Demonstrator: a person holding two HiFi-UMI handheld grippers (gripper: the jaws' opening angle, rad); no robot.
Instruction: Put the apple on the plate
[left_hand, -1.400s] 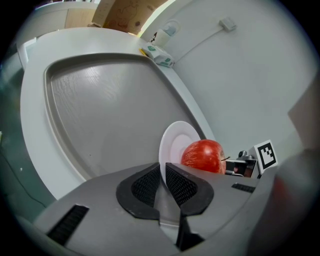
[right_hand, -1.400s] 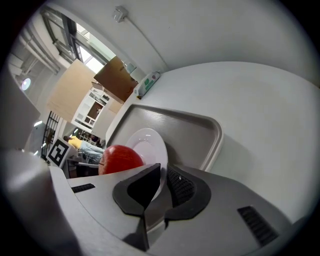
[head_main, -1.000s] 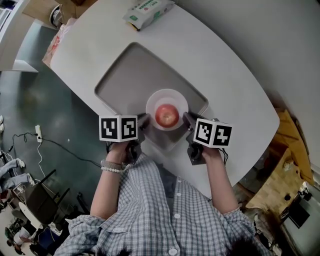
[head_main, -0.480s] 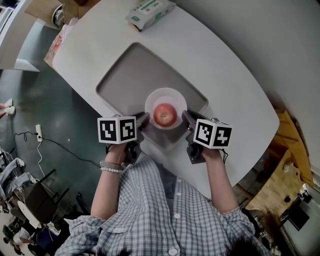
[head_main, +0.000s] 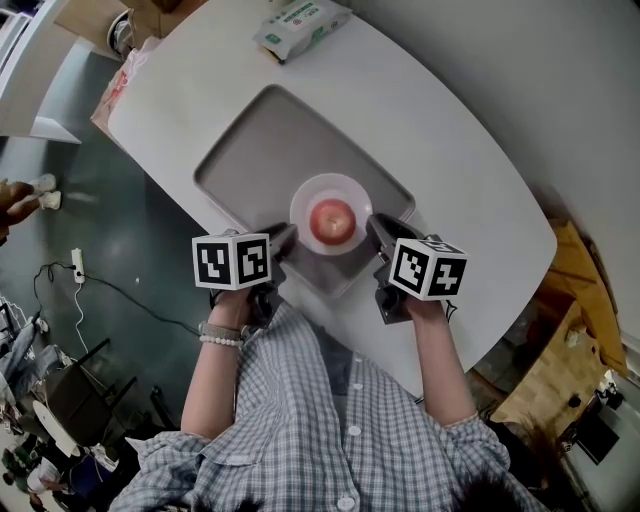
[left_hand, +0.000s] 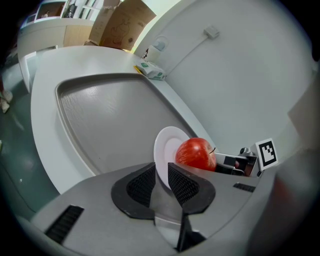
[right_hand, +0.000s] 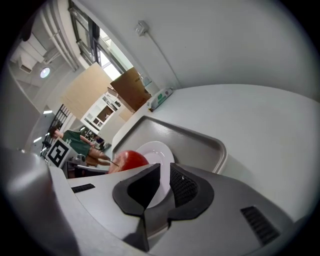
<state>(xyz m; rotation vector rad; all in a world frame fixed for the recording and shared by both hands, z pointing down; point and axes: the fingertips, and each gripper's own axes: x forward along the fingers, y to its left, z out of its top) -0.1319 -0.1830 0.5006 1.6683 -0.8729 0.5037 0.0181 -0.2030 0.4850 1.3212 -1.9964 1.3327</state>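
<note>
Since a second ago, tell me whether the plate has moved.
Yes, slightly: in the head view the plate has shifted toward the far side of the tray, away from its near rim.

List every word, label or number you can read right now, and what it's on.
Packet: green print, too small and blurred to read.
Left cube, right cube: black-and-white square markers, no words.
Plate, apple: no print.
No readable text anywhere.

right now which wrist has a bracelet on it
The left wrist, behind the left tongs: it wears a pale beaded bracelet; the right wrist is bare.
</note>
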